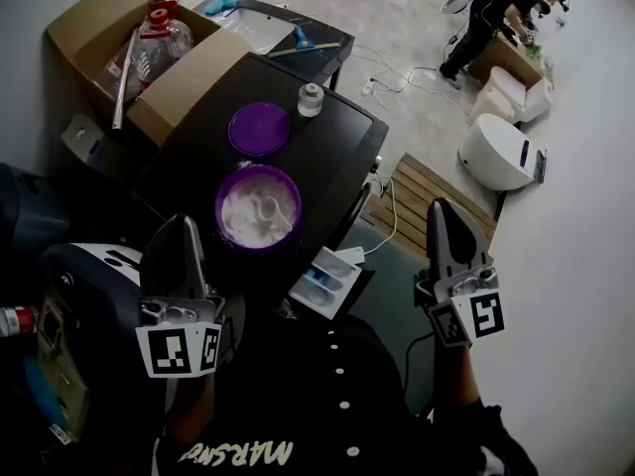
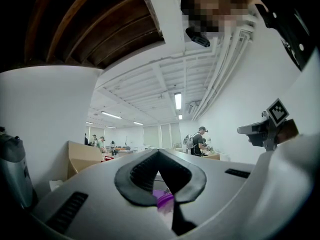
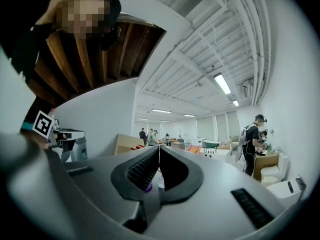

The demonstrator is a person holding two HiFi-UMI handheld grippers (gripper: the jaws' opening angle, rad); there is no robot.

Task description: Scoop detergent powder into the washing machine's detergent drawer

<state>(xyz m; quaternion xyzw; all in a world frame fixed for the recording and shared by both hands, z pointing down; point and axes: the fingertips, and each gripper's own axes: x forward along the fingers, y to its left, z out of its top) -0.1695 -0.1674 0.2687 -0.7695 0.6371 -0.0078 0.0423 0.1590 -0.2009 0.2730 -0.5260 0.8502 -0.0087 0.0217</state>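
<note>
A purple tub full of white detergent powder stands open on the black washing machine top, with a white scoop shape lying in the powder. Its purple lid lies just behind it. The detergent drawer is pulled out at the machine's front, below the tub. My left gripper hangs to the left of the tub, shut and holding nothing; in the left gripper view a bit of purple shows beneath its closed tips. My right gripper is off to the right of the machine, shut and empty, as the right gripper view also shows.
A small white jar stands at the machine's back edge. An open cardboard box with a bottle stands at the back left. A wooden pallet and a white round appliance are on the floor at right. A person bends at the far right.
</note>
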